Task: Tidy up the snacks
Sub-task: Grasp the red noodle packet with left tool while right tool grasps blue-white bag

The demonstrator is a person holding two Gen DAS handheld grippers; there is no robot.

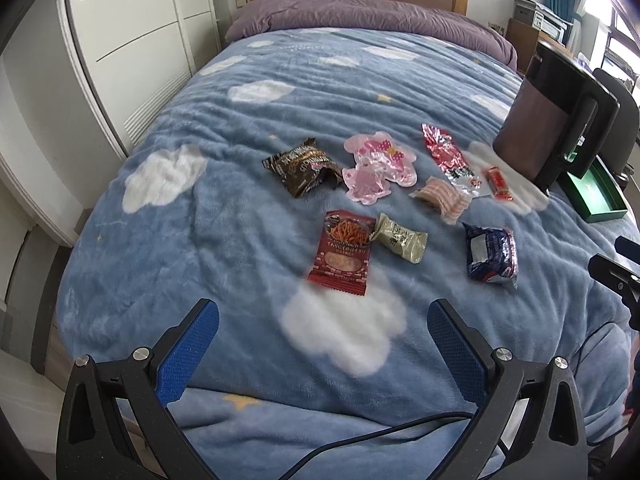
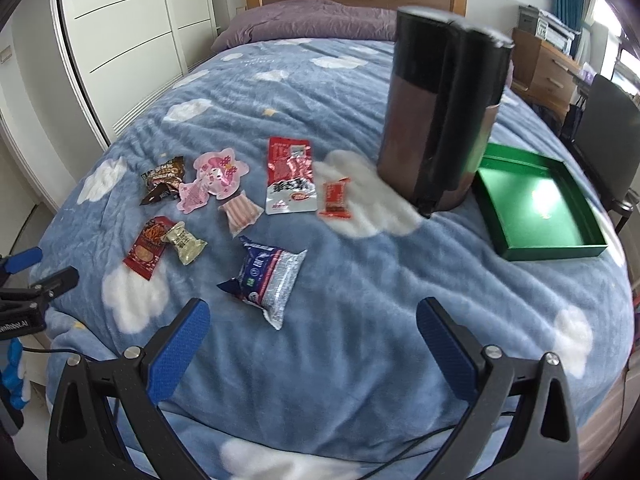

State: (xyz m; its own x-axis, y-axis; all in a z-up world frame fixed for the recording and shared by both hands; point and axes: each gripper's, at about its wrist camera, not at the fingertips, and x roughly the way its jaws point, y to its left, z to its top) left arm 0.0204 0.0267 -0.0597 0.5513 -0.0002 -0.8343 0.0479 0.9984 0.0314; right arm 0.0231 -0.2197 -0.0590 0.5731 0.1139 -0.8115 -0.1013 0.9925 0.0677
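Several snack packets lie on the blue cloud blanket [image 1: 240,128]. A red noodle packet [image 1: 345,254] and a beige packet [image 1: 400,238] lie nearest my left gripper [image 1: 324,320], which is open and empty above the blanket. A blue-silver packet [image 2: 268,278] lies just ahead of my right gripper [image 2: 314,318], also open and empty. Farther off lie a brown packet [image 2: 162,184], a pink character packet [image 2: 212,180], a pink striped packet [image 2: 242,212], a red-silver packet [image 2: 290,176] and a small red bar [image 2: 335,200]. A green tray [image 2: 540,208] lies empty at the right.
A tall dark brown and black container [image 2: 436,112] stands on the bed between the snacks and the tray. A purple pillow [image 1: 360,12] and wooden headboard are at the far end. White wardrobe doors [image 1: 132,40] stand left. A desk and dark chair [image 2: 608,128] stand right.
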